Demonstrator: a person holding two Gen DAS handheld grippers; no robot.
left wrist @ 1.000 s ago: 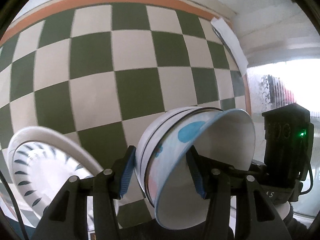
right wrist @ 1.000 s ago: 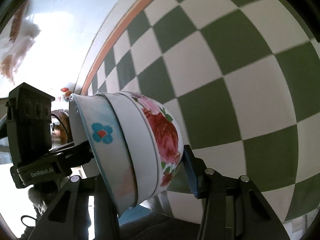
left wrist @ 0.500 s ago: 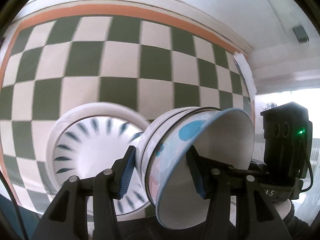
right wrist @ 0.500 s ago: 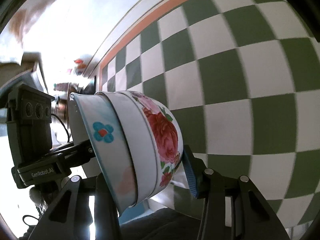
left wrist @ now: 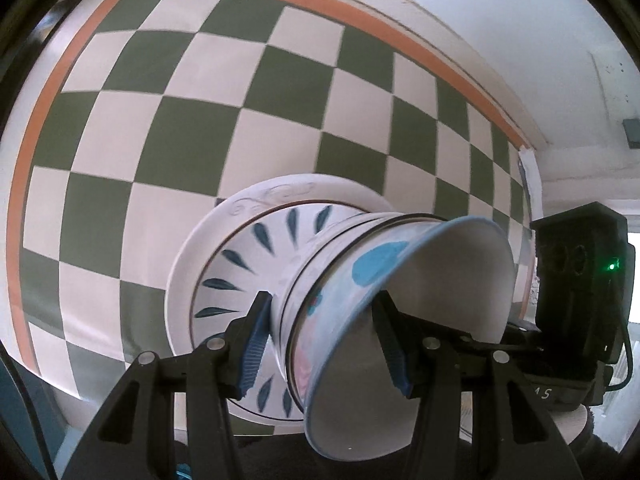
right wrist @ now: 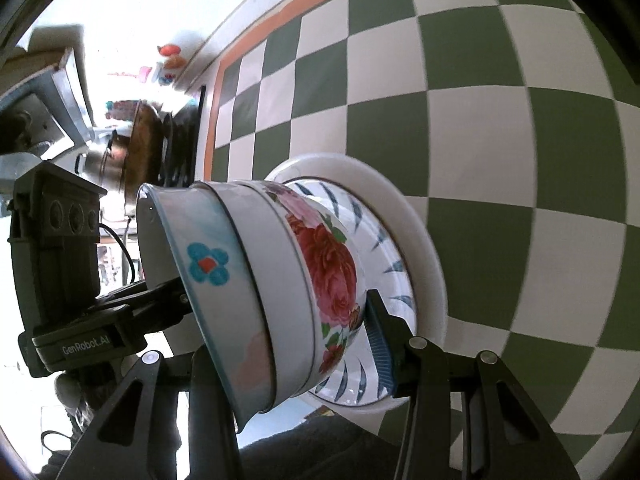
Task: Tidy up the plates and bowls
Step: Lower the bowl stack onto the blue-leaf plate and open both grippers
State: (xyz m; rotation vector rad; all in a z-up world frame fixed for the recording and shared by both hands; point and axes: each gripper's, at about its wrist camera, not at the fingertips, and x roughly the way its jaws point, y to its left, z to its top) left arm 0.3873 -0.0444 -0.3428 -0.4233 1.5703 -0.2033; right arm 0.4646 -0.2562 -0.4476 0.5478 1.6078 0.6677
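A nested stack of bowls (left wrist: pixel 384 300) (right wrist: pixel 280 288) is held between both grippers: a blue-flower bowl innermost, a white one, a rose-patterned one outermost. My left gripper (left wrist: pixel 326 344) is shut on one side of the stack, one finger inside the rim. My right gripper (right wrist: pixel 280 344) is shut on the opposite side. The stack's base is at or just above a white plate stack (left wrist: pixel 224 264) (right wrist: pixel 404 240) with blue leaf marks. Contact is hidden.
The plates lie on a green-and-white checked cloth (left wrist: pixel 168 128) (right wrist: pixel 500 120) with an orange border (left wrist: pixel 36 120). A white wall (left wrist: pixel 500 20) lies beyond it. Kitchen clutter and pots (right wrist: pixel 132 148) stand past the cloth's edge in the right wrist view.
Both grippers have carried the bowl stack over the cloth until the blue-leaf plates sit centred behind it. The plates have grown closer. Both grips are unchanged.
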